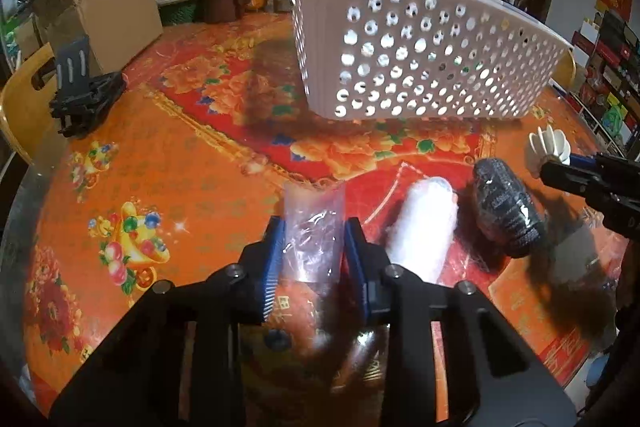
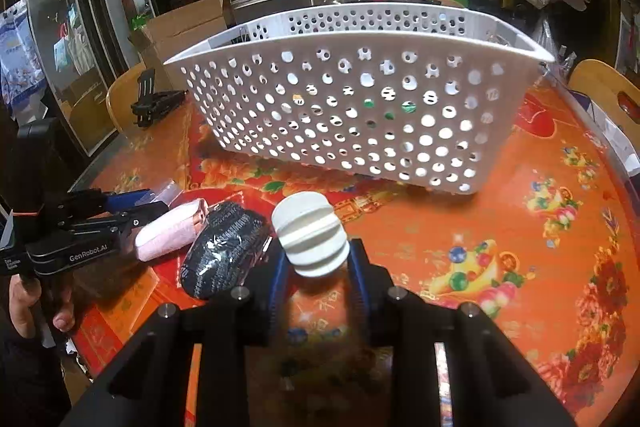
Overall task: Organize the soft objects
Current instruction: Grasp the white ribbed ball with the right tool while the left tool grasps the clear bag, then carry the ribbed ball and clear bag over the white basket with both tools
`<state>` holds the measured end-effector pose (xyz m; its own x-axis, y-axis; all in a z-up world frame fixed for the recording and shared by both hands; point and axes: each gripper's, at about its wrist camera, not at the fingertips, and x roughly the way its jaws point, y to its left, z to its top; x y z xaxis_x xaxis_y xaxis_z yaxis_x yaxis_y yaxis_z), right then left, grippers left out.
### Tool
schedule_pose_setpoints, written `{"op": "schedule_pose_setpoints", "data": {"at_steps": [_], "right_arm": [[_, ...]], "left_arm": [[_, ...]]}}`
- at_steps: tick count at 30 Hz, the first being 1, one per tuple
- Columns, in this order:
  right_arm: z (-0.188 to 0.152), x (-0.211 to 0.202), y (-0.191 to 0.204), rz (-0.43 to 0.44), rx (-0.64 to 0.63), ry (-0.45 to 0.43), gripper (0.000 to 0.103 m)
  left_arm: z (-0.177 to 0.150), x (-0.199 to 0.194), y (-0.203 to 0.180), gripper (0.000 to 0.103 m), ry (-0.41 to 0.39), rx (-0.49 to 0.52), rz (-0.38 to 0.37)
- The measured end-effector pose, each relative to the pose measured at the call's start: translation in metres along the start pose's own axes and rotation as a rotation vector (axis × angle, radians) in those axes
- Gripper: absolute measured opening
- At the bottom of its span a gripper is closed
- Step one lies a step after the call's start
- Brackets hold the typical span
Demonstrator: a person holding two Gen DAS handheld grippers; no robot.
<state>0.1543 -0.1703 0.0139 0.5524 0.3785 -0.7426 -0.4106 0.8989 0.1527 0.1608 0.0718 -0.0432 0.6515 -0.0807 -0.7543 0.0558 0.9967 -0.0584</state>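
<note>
- Left gripper: blue-padded jaws closed down on a clear crinkled plastic bag, which stands up between them just above the orange-and-red floral tablecloth.
- Right gripper: jaws pressed against the sides of a cream ribbed soft ball, held clear of the cloth.
- Lying on the cloth between the two grippers: a pink-white fluffy roll in clear wrap, with a dark knitted bundle in shiny film just beside it.
- Step, as judged: both picks made; carry to the white perforated plastic basket comes next. That calls for lifting each load over the near rim before letting go.
- The right wrist view alone shows the basket's open top and far wall. Contents cannot be made out through the holes.
- The left wrist view alone shows the bag in its grip; the right view shows only that gripper's side and the hand holding it.
</note>
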Motion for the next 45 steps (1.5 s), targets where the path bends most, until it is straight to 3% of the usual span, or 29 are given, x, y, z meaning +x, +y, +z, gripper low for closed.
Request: {"op": "schedule_pose_setpoints", "data": {"at_steps": [18,26,36,40,45], "right_arm": [[-0.001,-0.064,-0.001,-0.020,-0.012,-0.120,0.029],[0.022,-0.096,-0.005,-0.044,-0.026,-0.181,0.029],[0.081,-0.108,-0.013,-0.092,-0.065,-0.200,0.029],[0.112,-0.093,-0.020,-0.104,-0.070,-0.169,0.029],[0.145,-0.055,-0.030,-0.137,-0.073,-0.080,0.029]], "left_arm": [[0.017,-0.093,-0.025,0.028,-0.196,0.006,-0.001],[0.035,-0.120,-0.032,0.028,-0.243,0.004,-0.007],[0.110,-0.134,-0.042,0.028,-0.281,0.013,-0.048],[0.151,-0.119,-0.049,0.028,-0.248,0.014,-0.053],[0.192,-0.074,-0.064,0.028,-0.147,0.015,-0.049]]}}
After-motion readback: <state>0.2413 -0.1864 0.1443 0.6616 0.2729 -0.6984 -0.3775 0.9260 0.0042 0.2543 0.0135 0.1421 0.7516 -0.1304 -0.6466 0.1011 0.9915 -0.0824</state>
